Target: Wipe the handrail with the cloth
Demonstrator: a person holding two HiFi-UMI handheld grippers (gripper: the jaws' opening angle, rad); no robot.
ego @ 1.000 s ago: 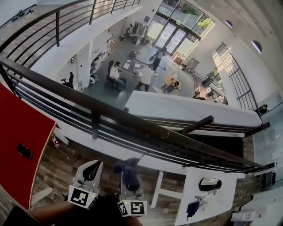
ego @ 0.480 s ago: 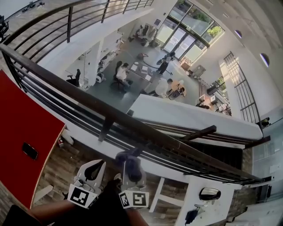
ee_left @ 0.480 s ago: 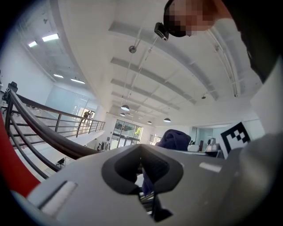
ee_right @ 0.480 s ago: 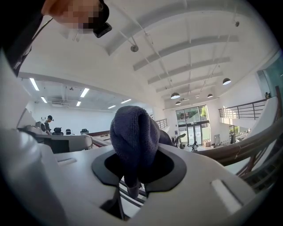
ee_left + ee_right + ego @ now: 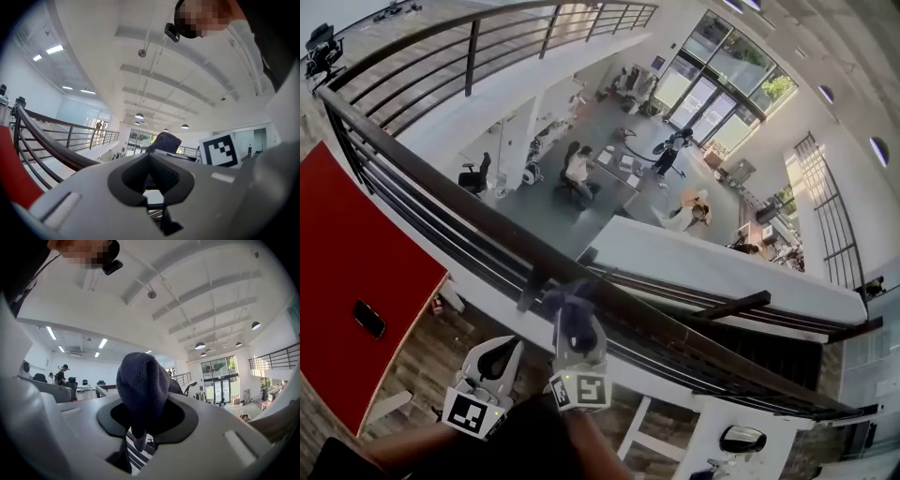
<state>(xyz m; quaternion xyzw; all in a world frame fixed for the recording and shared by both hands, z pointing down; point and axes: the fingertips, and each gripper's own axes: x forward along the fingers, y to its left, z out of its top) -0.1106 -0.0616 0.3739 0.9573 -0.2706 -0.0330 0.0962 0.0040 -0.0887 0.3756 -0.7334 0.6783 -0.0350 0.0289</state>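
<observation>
Cloth [image 5: 572, 314] is clamped in right gripper [image 5: 575, 328], bunched up right at the handrail [image 5: 441, 183]; actual contact isn't confirmable. Rail's long axis runs upper-left to lower-right across the head view, so the wipe stroke should follow that diagonal. Left gripper [image 5: 495, 361] is closed on nothing, lower and farther from the rail.

This was a large open-plan office on two levels. From a mezzanine edged by a dark metal handrail [image 5: 441, 185], the head view looked down on a grey lower floor. There people [image 5: 578, 169] sat and stood round a desk [image 5: 614, 169], with an office chair [image 5: 473, 176] nearby and tall glass entrance doors [image 5: 698, 98] beyond. Round pendant lamps [image 5: 139, 115] hung from a white beamed ceiling [image 5: 154, 56].
</observation>
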